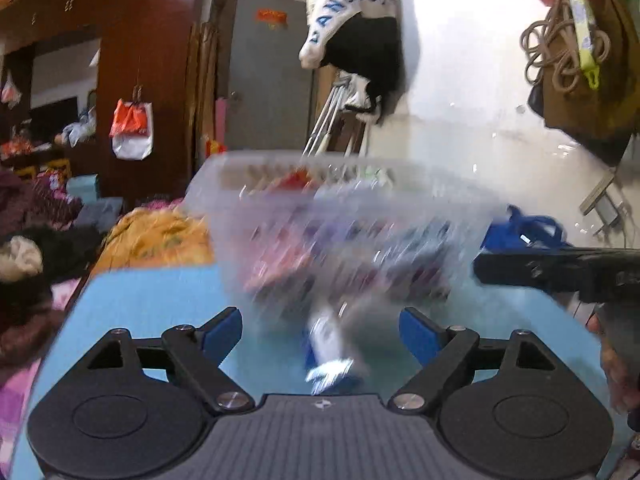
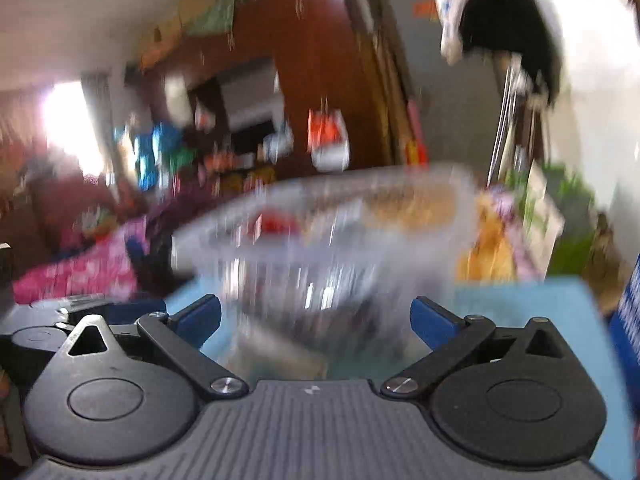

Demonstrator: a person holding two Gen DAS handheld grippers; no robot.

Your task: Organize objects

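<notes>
The blue-and-white tube (image 1: 326,350) lies at twelve o'clock between the left gripper (image 1: 320,334)'s wide, empty fingers, long axis pointing away toward the clear bin (image 1: 340,216); right gripper (image 2: 316,320) also wide, empty.

I see a clear plastic storage bin (image 1: 340,216) (image 2: 320,240), blurred, holding colourful items, sitting on my light-blue mat (image 1: 152,296) (image 2: 520,300).

The right tool (image 2: 316,322) has its blue-padded fingers (image 2: 434,326) spread wide with nothing pressed between them. Just ahead, a clear plastic tub (image 2: 320,240) sits on a light blue worktop (image 2: 532,300), its contents smeared by blur. Part of the left tool (image 2: 44,328) shows at the left edge. Behind stand a dark red wardrobe (image 2: 320,60) and a grey door (image 2: 452,92).
</notes>
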